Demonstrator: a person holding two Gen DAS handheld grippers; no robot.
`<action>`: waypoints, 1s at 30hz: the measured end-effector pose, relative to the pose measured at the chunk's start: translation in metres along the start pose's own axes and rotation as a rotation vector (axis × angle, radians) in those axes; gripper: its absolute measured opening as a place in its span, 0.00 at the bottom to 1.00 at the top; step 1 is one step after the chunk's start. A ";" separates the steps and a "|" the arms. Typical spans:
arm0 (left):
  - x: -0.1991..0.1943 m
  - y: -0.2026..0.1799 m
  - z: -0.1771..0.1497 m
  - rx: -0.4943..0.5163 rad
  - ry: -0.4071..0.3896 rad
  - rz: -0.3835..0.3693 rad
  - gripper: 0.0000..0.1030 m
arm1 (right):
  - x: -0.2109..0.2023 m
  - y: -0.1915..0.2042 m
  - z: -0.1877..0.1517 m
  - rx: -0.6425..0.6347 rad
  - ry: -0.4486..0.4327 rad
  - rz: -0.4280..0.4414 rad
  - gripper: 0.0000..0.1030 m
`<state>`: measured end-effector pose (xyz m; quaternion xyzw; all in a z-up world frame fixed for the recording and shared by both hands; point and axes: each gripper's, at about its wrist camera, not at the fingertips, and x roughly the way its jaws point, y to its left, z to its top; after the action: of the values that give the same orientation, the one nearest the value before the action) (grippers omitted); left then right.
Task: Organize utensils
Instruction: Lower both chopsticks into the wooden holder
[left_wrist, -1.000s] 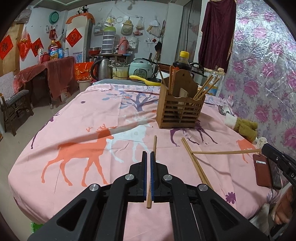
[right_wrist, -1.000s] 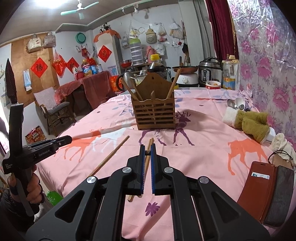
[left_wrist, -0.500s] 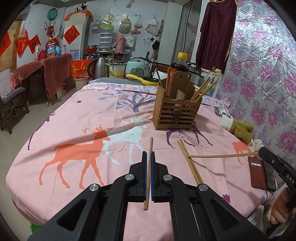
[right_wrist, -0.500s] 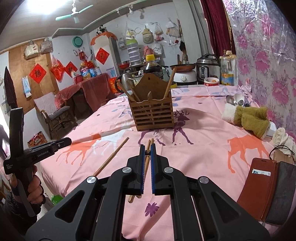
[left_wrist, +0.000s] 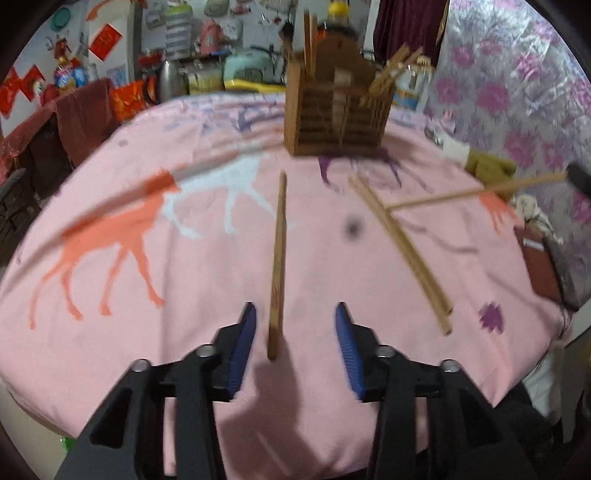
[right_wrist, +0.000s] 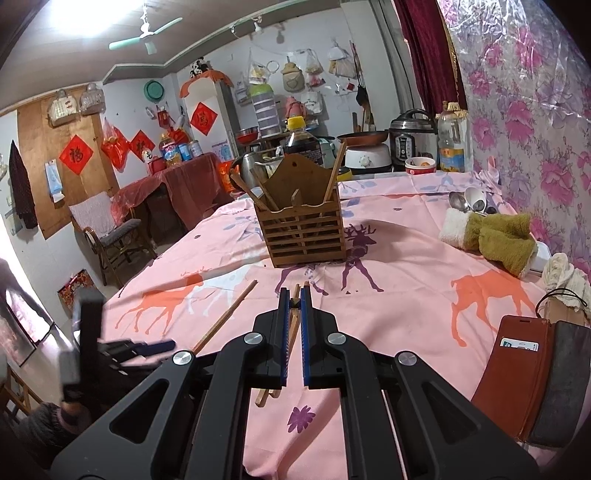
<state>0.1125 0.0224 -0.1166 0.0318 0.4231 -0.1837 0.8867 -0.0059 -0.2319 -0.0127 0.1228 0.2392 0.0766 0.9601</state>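
Looking along the left gripper (left_wrist: 291, 343), its blue pads stand wide apart with a single chopstick (left_wrist: 277, 266) lying loose between them on the pink tablecloth (left_wrist: 110, 332), lengthwise toward the wooden utensil holder (left_wrist: 336, 114), so a closing pinch would probably catch it along its axis. Along the right gripper (right_wrist: 292, 334), the jaws sit nearly together, apparently clamped on a pair of chopsticks (right_wrist: 294, 325) whose tips aim at the same holder (right_wrist: 304, 232), likely their destination, already stocked.
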 end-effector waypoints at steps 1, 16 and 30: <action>0.003 0.001 -0.002 0.001 0.009 0.007 0.26 | -0.001 0.000 0.000 0.000 -0.001 0.000 0.06; -0.066 -0.011 0.027 0.045 -0.148 0.003 0.06 | -0.007 0.006 0.012 -0.024 -0.037 0.003 0.06; -0.106 -0.032 0.113 0.094 -0.269 -0.043 0.06 | -0.005 0.016 0.059 -0.071 -0.107 -0.006 0.06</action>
<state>0.1237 0.0007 0.0398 0.0393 0.2922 -0.2248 0.9287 0.0163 -0.2297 0.0443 0.0920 0.1852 0.0753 0.9755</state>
